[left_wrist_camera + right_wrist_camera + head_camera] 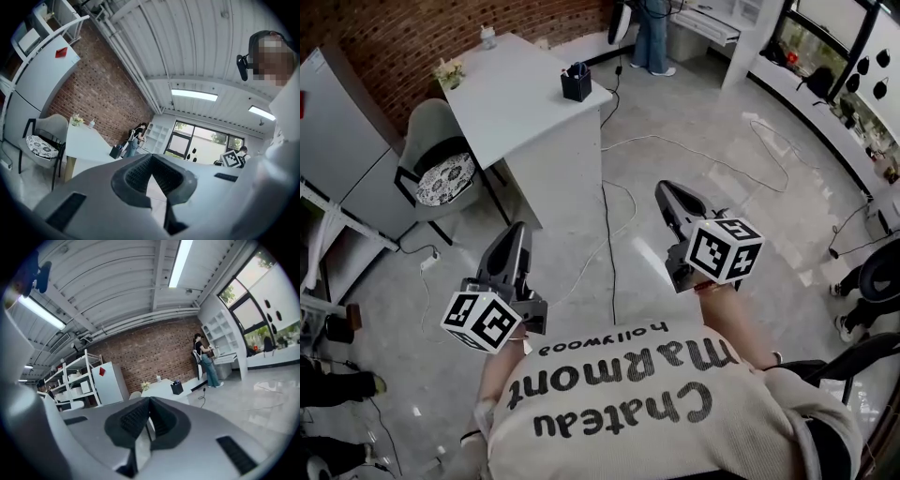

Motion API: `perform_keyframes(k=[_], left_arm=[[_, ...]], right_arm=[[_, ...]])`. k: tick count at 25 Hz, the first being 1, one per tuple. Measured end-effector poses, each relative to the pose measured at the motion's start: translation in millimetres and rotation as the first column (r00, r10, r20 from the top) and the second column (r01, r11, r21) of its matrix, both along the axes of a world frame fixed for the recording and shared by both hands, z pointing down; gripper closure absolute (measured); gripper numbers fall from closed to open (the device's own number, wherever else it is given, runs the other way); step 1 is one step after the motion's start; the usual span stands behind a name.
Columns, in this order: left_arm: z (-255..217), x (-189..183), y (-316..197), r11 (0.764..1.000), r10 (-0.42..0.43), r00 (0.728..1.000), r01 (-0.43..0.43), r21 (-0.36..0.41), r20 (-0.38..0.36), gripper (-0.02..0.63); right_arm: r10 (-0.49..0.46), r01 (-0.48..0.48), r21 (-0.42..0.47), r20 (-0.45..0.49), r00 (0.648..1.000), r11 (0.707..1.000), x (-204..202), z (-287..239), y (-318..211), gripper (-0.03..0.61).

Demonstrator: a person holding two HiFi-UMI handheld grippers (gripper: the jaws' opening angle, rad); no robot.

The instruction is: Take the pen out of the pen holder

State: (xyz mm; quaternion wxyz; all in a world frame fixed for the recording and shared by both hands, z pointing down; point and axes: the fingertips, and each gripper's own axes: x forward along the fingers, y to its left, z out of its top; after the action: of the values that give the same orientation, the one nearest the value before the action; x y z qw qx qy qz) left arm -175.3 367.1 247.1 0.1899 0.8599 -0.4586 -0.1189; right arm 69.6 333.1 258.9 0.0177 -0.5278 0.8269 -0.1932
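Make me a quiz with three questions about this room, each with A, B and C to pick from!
1. Where does the pen holder stand?
A. on the floor
B. on the white table
C. on the chair

2. What colour is the pen holder?
A. black
B. yellow
C. pink

3. How is the right claw?
A. wide open
B. squeezing a pen
C. shut, with nothing in it

Answers:
1 B: the head view shows it near a corner of the white table.
2 A: it looks black in every view.
3 C: the right gripper view shows its jaws together with nothing between them.
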Motion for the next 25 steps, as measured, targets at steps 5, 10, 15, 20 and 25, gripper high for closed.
perform_keyframes(k=[5,10,15,20,25], left_arm=[[25,-9,-5,0.999,0.006,1.0,-0.006,-0.047,-0.008,0.612],[42,-5,-32,0.997,0.012,1.0,-0.012,-0.074,-0.006,0.612],[49,10,-83,0.996,0.006,1.0,-0.007,-0.093,-0.009,0.612],[41,37,-142,0.997,-0.009,1.0,0.008,-0.079,-0.008,0.612],[40,62,-193,0.997,-0.039,0.999,0.039,-0.072,-0.004,0.612]], right_arm=[[0.024,-0.027,-0.067,-0.046,0.999,0.997,-5,34,-1,0.575],[0.049,-0.051,-0.084,-0.023,0.999,0.995,3,45,-31,0.575],[0.03,-0.031,-0.11,-0.006,1.0,0.993,13,55,-84,0.575],[-0.008,0.01,-0.12,0.019,1.0,0.993,32,52,-151,0.575],[-0.047,0.05,-0.12,0.028,0.998,0.991,54,53,-212,0.575]])
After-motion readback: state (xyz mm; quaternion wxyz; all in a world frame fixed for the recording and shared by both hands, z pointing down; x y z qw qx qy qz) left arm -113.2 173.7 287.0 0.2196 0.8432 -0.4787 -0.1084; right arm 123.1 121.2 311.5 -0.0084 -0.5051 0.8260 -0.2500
